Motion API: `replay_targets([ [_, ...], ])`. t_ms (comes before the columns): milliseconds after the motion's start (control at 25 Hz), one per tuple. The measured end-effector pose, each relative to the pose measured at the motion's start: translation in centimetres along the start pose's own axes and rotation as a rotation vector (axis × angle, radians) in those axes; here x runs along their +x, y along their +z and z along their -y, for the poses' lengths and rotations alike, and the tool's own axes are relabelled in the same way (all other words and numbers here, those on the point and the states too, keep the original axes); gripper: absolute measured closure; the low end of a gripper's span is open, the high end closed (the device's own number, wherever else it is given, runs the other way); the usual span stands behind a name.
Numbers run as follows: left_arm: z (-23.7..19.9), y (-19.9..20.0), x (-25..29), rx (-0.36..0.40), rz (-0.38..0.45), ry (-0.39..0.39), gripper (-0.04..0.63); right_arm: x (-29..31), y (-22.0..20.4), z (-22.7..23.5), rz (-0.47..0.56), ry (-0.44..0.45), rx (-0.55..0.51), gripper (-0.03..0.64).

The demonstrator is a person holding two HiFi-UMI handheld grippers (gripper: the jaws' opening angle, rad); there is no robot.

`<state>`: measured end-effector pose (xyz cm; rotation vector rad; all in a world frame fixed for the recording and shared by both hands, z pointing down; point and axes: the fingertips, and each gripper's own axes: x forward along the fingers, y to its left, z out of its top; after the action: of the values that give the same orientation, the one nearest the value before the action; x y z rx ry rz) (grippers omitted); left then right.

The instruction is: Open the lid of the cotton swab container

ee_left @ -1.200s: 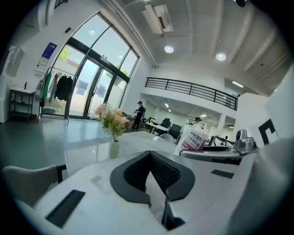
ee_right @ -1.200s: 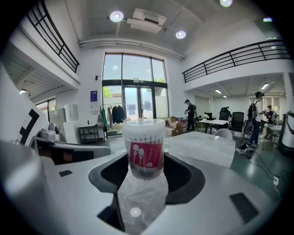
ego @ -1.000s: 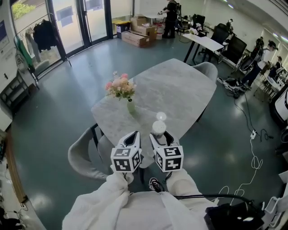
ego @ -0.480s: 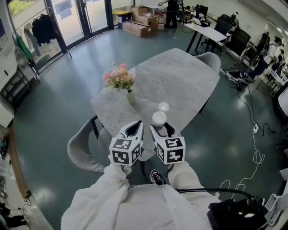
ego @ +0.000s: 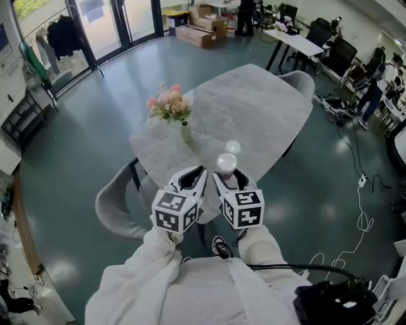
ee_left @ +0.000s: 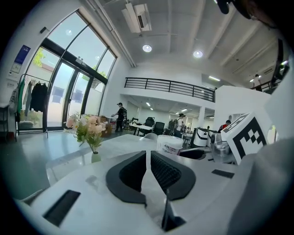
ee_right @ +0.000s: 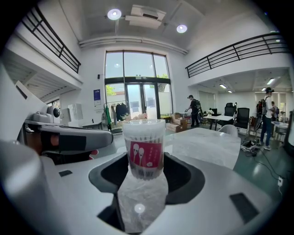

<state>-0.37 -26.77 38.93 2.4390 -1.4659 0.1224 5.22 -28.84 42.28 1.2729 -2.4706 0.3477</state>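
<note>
The cotton swab container (ee_right: 141, 147) is a small clear plastic cylinder packed with swabs and wrapped in a pink label. It sits upright in the right claw (ee_right: 143, 160), pinched at its lower body over the near edge of the surface (ego: 254, 114). No view shows whether its base touches the surface or hangs just clear. It looks very light. Its wall is probably thin and smooth, so it is likely to flex or slip under a hard squeeze and would spin easily if only the top were twisted. The low grip leaves the upper band free, and a lid (ee_right: 143, 124) seems to be seated there (the clear plastic makes this hard to confirm). That rim is the sensible place for the other claw to take hold, pulling straight up or prying at the lip.

The left claw (ee_left: 148, 158) is pressed together with nothing in it, just beside the right one. It would have to spread before it could grasp the rim.

The surface is pale marble, smooth and mostly bare. A vase of flowers (ego: 184, 130) stands well apart to the left, and a small white disc (ego: 233, 146) lies just beyond the container. Grey chairs (ego: 117, 209) flank it. The room is a large open hall with a glossy dark floor (ego: 82, 159), glass doors (ego: 120, 19), cardboard boxes (ego: 203, 32) and people working at distant desks.
</note>
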Motion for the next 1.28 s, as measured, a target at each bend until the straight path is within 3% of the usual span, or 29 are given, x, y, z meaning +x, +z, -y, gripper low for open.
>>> replay_targets([
  [280, 1.0, 0.4, -0.1, 0.009, 0.006, -0.036, 0.536, -0.5, -0.2, 0.0, -0.005, 0.004, -0.001, 0.324],
  [520, 2.7, 0.6, -0.4, 0.028, 0.014, -0.115, 0.480, -1.2, -0.4, -0.3, -0.008, 0.008, -0.017, 0.324],
  [800, 3.5, 0.8, -0.4, 0.089, -0.015, -0.167, 0.387, -1.7, -1.1, -0.6, -0.036, 0.037, -0.020, 0.323],
  [1080, 5.3, 2.3, -0.6, 0.183, -0.023, -0.247, 0.362, -2.3, -1.2, -1.1, -0.026, 0.074, -0.039, 0.324],
  [1280, 6.2, 2.2, -0.4, 0.232, -0.042, -0.263, 0.360, -2.3, -1.0, -1.9, -0.033, 0.090, -0.081, 0.323],
])
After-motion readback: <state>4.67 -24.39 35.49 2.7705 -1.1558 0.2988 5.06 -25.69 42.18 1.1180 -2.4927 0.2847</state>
